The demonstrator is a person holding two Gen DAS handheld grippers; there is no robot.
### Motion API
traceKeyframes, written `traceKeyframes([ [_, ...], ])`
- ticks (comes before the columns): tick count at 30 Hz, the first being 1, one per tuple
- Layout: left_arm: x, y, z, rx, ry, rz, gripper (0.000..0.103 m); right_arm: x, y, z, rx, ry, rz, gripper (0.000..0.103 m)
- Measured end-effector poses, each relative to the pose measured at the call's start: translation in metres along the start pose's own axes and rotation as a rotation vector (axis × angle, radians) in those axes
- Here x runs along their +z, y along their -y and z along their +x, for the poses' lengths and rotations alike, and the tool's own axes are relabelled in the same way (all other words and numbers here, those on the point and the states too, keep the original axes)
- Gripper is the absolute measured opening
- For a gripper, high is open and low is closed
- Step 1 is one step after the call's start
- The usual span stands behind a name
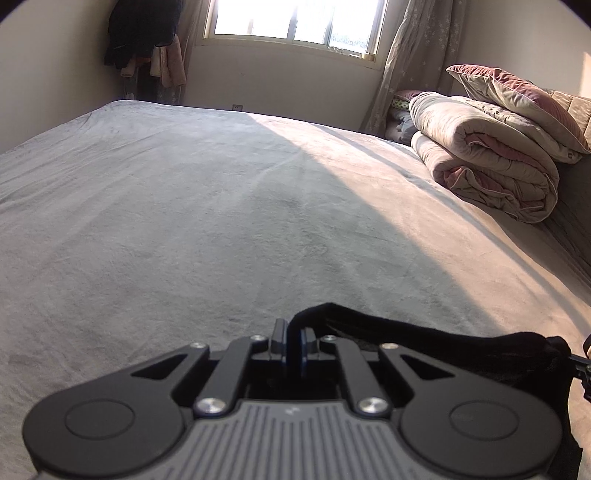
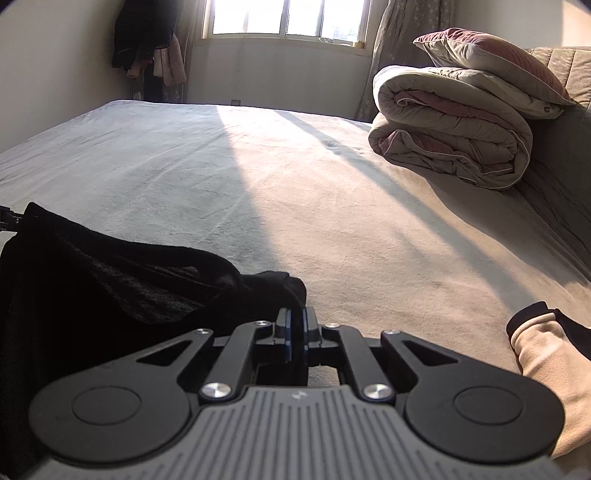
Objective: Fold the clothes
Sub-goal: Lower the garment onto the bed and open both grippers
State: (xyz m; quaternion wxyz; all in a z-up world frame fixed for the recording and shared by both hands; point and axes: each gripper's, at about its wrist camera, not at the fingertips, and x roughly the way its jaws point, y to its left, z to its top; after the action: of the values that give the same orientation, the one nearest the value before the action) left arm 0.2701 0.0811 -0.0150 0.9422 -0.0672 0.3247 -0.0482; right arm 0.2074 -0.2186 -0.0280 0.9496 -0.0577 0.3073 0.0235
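While both tongs pinch one edge of the soft black knit garment [image 2: 110, 280], left gripper [image 1: 292, 343] and right gripper [image 2: 295, 334] stretch it between them over the grey plush bedspread [image 1: 184, 221], likely for flat laydown.

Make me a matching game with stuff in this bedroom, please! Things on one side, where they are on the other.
Things:
1. black garment
2. pillow
3. folded quilt
4. window

Places:
A. on the far wall
B. on top of the quilt
C. pinched in both grippers
D. on the bed, right side

Pairs: 1-C, 2-B, 3-D, 4-A
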Motion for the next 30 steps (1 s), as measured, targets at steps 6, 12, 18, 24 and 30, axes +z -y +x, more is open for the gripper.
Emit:
traceKeyframes([
  [6, -0.002, 0.003, 0.001, -0.026, -0.019, 0.038, 0.018, 0.000, 0.003, 0.012, 0.056, -0.046, 0.045, 0.010],
  [12, -0.008, -0.001, -0.013, -0.059, -0.065, 0.026, 0.051, -0.004, 0.010, 0.002, 0.123, -0.087, 0.086, 0.037],
  [18, -0.030, -0.010, -0.040, -0.075, -0.129, -0.027, 0.063, -0.018, 0.013, -0.020, 0.158, -0.138, 0.093, 0.038],
  [24, -0.071, -0.021, -0.070, -0.077, -0.219, -0.054, 0.063, -0.044, 0.013, -0.053, 0.194, -0.205, 0.104, 0.039],
  [30, -0.114, -0.023, -0.106, -0.081, -0.272, -0.048, 0.063, -0.075, 0.008, -0.085, 0.224, -0.249, 0.091, 0.041],
])
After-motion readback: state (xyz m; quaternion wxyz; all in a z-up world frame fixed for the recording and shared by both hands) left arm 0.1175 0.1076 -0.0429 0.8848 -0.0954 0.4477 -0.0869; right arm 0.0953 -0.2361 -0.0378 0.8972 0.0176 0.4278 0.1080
